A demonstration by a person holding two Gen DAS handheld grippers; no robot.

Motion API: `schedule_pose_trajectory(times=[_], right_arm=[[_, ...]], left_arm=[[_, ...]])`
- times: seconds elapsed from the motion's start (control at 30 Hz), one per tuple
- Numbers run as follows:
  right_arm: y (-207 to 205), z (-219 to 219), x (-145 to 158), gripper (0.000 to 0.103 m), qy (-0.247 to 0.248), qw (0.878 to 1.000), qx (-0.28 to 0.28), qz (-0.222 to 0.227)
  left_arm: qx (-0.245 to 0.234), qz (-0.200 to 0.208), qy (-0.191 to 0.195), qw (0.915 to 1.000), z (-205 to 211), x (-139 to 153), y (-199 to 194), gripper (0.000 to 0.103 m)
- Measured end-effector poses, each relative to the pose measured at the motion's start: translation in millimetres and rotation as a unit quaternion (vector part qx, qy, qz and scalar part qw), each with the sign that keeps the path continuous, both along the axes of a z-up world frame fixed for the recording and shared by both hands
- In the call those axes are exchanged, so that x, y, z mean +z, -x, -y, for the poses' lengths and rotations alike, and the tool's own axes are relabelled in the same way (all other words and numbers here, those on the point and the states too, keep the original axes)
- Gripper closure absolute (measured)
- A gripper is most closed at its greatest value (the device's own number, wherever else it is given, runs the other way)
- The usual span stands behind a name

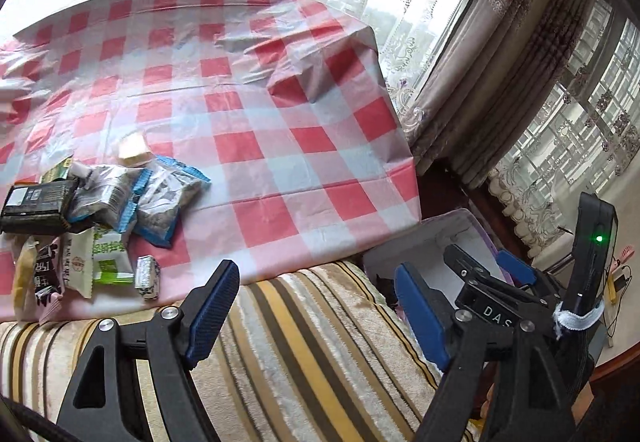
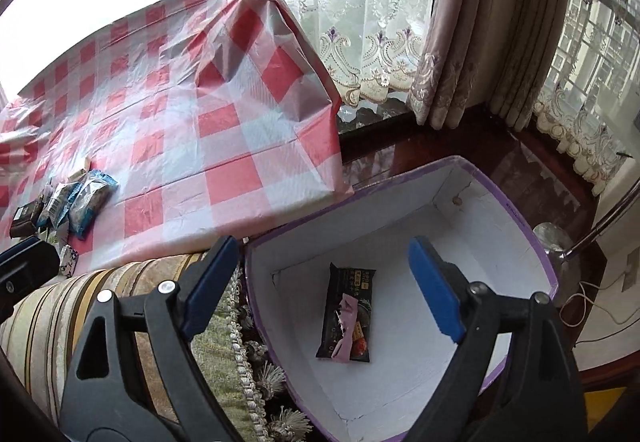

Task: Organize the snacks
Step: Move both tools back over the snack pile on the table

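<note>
Checkered tablecloth (image 1: 256, 145) | box (image 2: 516, 234): two packets (image 2: 347, 316) | both hand-held grippers (image 2: 324, 290) released, empty

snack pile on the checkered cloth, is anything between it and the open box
Nothing visible blocks the way. From the snack pile bare checkered cloth runs to the table's edge, and the box sits open-topped just below it, holding two packets.

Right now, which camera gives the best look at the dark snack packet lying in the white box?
The right wrist view: it looks straight down into the box, with the dark packet and a pink wrapper on it in plain sight. The left wrist view catches only a corner of the box; the packet is hidden.
</note>
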State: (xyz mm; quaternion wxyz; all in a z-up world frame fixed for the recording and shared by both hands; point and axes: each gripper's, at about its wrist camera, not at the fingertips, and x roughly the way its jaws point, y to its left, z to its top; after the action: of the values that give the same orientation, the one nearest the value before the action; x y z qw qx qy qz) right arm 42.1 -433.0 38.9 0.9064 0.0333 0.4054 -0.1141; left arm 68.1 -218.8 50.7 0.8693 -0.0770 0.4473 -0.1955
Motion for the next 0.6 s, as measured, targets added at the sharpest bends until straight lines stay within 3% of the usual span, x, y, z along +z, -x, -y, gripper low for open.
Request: schedule_pose_trajectory(times=[0.07, 0.23, 0.4, 0.6], right_arm=[[-0.5, -10.9, 7.0, 0.013, 0.004, 1.0, 0.017, 0.007], [-3.7, -30.2, 11.9, 0.013, -0.09, 0.992, 0.085, 0.009], [-8.1, -69.7, 8.6, 0.013, -0.084, 0.986, 0.142, -0.012], [-12.6, -107.9, 3.7, 0.013, -0.086, 0.976, 0.199, -0.032]], left_arm=[[0.019, -0.006, -0.009, 0.9998, -20.4, -0.2, 0.1, 0.022], [0.087, 0.001, -0.017, 0.996, -80.9, 1.9, 8.9, 0.022], [0.141, 0.001, -0.033, 0.9894, -140.0, -4.4, 22.2, 0.022], [0.169, -0.026, -0.012, 0.9851, -194.4, -23.0, 30.6, 0.023]])
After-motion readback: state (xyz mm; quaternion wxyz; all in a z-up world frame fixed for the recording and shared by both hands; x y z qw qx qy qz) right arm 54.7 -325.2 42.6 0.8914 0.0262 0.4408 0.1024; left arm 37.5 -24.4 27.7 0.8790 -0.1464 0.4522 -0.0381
